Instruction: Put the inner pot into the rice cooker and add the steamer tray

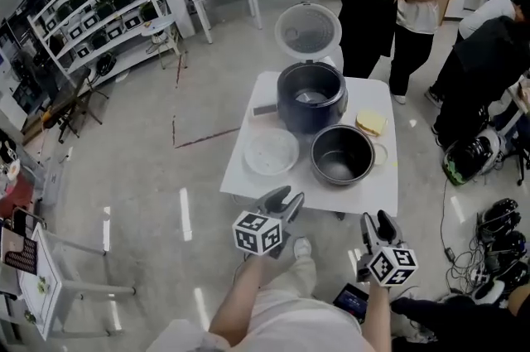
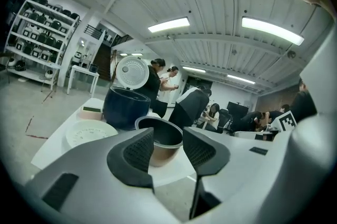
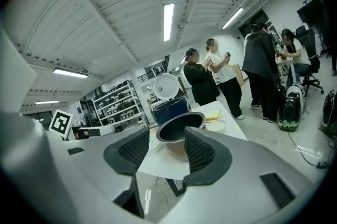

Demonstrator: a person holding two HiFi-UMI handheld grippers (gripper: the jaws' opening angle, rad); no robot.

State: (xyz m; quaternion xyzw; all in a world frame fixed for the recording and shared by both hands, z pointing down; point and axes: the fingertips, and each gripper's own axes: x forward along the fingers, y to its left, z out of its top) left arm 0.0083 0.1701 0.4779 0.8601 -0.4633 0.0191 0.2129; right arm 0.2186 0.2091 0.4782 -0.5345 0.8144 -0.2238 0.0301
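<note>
Approach is the step I judge to be in hand, since neither tool has hold of anything. My left gripper (image 1: 286, 195) hangs short of the near edge of the white table (image 1: 381, 197), its jaws well apart and empty. In the left gripper view the inner pot (image 1: 342, 154) shows through the gap, well beyond the pads. My right gripper (image 1: 377, 219) sits beside it, also off the table edge. Its jaws are spread about as wide as they go, with the same pot framed between them but not touched.

The inner pot stands upright on the near right part of the table, dark inside and empty. The rice cooker (image 1: 310, 96) is just behind it, and its lid (image 1: 307, 29) is tipped up and back, so the well is open. The steamer tray (image 1: 271, 151), a pale round perforated disc, lies flat to the left of the pot and near the cooker's base.

Next, I think, comes reaching in over the table edge and taking the pot's rim from two opposite sides, one jaw inside the wall and one outside. Then the pot needs a level lift, high enough to clear the cooker's rim before it goes down into the well. The tray can wait until the pot is seated.
</note>
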